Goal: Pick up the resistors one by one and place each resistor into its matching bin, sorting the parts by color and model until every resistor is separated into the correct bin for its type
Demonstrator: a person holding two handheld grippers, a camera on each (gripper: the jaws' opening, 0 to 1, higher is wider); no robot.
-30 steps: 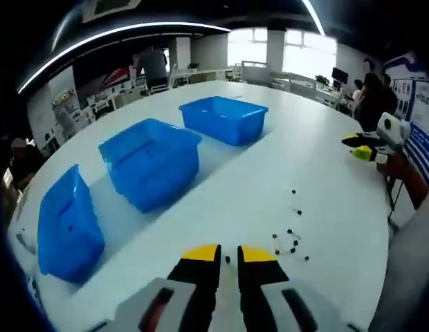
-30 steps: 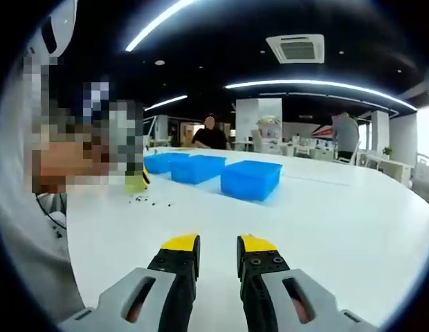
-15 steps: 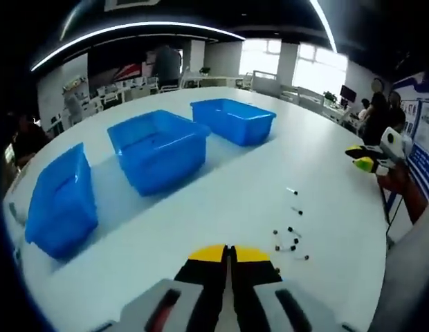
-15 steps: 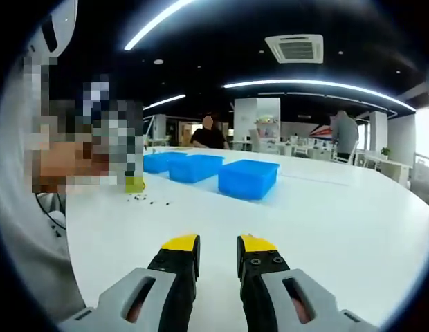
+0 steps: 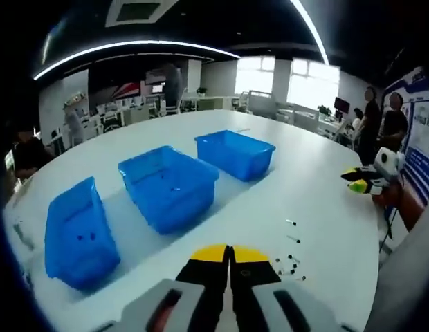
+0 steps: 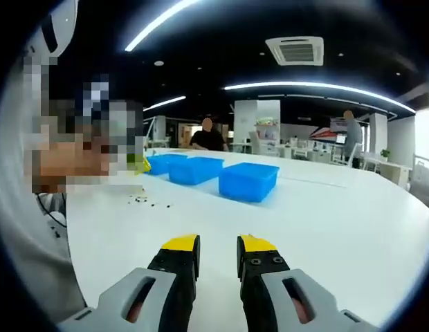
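Blue plastic marks the goal: three bins stand in a row on the white table [image 5: 318, 180], the near bin [image 5: 79, 235], the middle bin [image 5: 169, 187] and the far bin [image 5: 235, 152]. A few dark specks lie in the near and middle bins, probably resistors already sorted, though they are too small to tell apart. Most of the work looks undone, since a scatter of loose resistors [image 5: 290, 259] lies on the bare tabletop to the right of the left gripper [image 5: 229, 254]. Its jaws are pressed together; whether a resistor is pinched between them cannot be told.

The right gripper [image 6: 217, 243] hovers over bare tabletop with its jaws apart and nothing between them. The table's curved edge runs close behind the scatter, so a nudged part could roll off. Between scatter and bins the surface is open.
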